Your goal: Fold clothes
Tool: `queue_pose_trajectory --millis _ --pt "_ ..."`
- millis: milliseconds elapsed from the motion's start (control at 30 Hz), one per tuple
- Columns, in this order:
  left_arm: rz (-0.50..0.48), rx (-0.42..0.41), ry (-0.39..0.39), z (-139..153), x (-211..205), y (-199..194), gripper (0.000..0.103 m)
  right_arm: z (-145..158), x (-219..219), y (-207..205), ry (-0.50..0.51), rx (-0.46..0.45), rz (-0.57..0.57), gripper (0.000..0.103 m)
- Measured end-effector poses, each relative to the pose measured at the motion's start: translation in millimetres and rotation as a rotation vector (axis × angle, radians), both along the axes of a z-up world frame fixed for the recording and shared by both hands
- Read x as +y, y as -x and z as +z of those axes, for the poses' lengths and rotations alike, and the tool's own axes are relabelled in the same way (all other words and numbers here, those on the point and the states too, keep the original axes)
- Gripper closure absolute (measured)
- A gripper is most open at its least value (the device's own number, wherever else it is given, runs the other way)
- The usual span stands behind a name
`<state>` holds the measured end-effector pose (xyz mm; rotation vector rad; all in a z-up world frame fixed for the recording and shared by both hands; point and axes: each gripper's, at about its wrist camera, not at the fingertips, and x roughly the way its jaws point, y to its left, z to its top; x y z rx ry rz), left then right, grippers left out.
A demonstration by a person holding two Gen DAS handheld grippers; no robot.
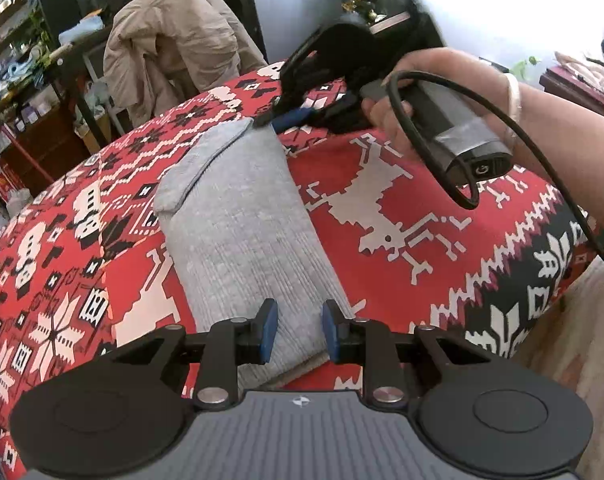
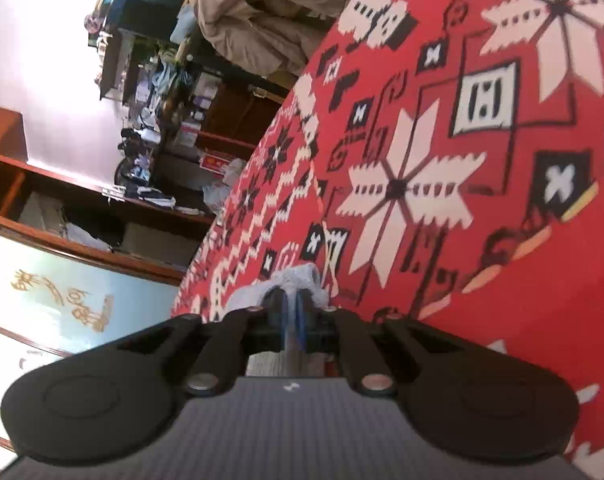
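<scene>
So the grey knit garment (image 1: 246, 224) is lying on the red patterned surface (image 1: 401, 200) as a long narrow strip, already doubled over by the look of the layered edge near the bottom. Its long axis runs straight away from the left gripper (image 1: 300, 330), from right under its fingers up to the far end where the right gripper (image 1: 302, 114) is.

The left gripper's fingers are spread apart with nothing between them, hovering just over the near end of the strip. The right one, held in a hand (image 1: 397, 96), has its fingers pinched closed on the far end; in its own camera you can see a bit of grey cloth (image 2: 298, 276) bunched at the tips. There's a flap at the far left corner turned back on itself.

Hard to say from the blur whether that far end is being lifted or laid down, so it could be mid-fold either way. The far end belongs to the right hand, the near end to the left.
</scene>
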<state>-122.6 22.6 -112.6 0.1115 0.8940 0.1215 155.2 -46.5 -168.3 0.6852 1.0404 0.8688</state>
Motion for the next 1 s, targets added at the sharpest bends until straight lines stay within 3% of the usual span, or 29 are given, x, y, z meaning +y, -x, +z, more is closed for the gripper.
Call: queue_pose_trajectory --millis 200,367,567,700,800,933,1000 --pt "0.058 -0.073 0.171 20 21 8 0.083 22 -23 11 -0.028 -0.089 -0.019 0.087" --pt "0.135 -0.162 0.303 29 48 -12 0.083 28 -4 32 -0.005 -0.096 0.094 0.087" --pt "0.228 -0.198 0.601 11 86 -49 0.086 19 16 39 0.003 -0.048 0.186 0.087" --pt "0.277 -0.122 0.679 -19 96 -52 0.100 6 18 26 0.001 -0.014 0.165 0.091" --pt "0.271 -0.131 0.733 -29 99 -39 0.100 -5 21 14 0.006 0.015 0.135 0.095" --pt "0.261 -0.118 0.705 -22 92 -28 0.101 -20 17 1 -0.027 0.092 0.071 0.099" --pt "0.243 -0.125 0.688 -15 90 -22 0.099 -22 17 2 -0.039 0.111 0.067 0.095"
